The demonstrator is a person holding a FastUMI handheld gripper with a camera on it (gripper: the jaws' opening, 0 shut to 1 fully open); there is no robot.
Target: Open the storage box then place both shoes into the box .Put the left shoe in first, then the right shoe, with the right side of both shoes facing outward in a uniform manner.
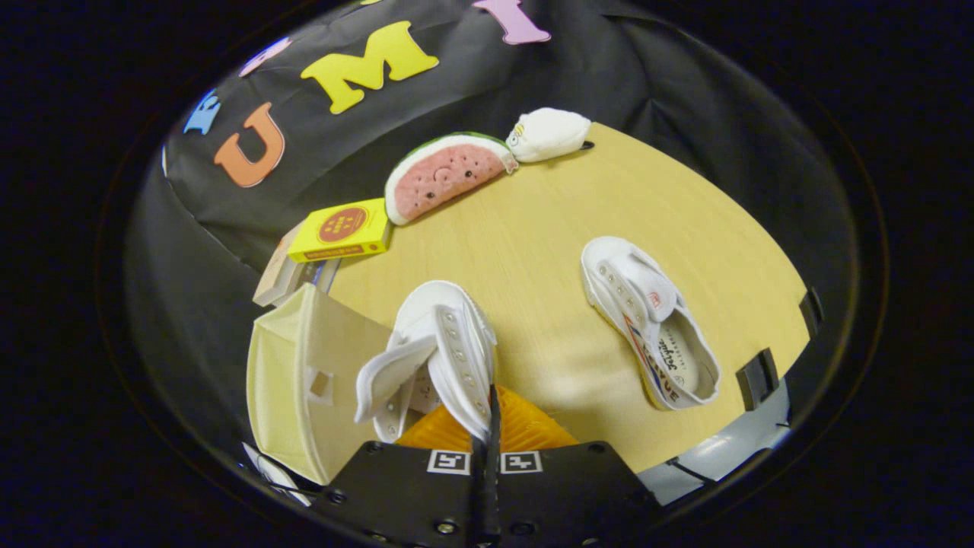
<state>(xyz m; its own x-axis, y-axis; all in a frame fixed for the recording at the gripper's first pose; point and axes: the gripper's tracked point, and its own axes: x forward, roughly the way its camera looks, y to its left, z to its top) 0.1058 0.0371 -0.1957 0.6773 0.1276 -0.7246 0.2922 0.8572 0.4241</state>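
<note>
Gripping one white shoe beside the open storage box

Clenched on the side wall of a white canvas shoe point(445, 346), the tool point(487, 426) has its two fingers pressed almost together, with the shoe's eyelet edge pinched between them. This shoe hangs toe-away at 12 o'clock from the fingers, its tongue flopped out toward 9 o'clock. Just at 9 o'clock of it stands the pale cream storage box point(293, 380), its flap open and tilted. The second white shoe point(647, 327) lies on its side on the wooden surface point(533, 228) at about 2 o'clock from the tool, well apart from the first, opening turned toward the near edge. Farther off, at 11 o'clock, a yellow carton point(342, 230) rests on stacked books, with a watermelon-slice plush point(445, 175) and a white plush toy point(549, 134) beyond.
</note>
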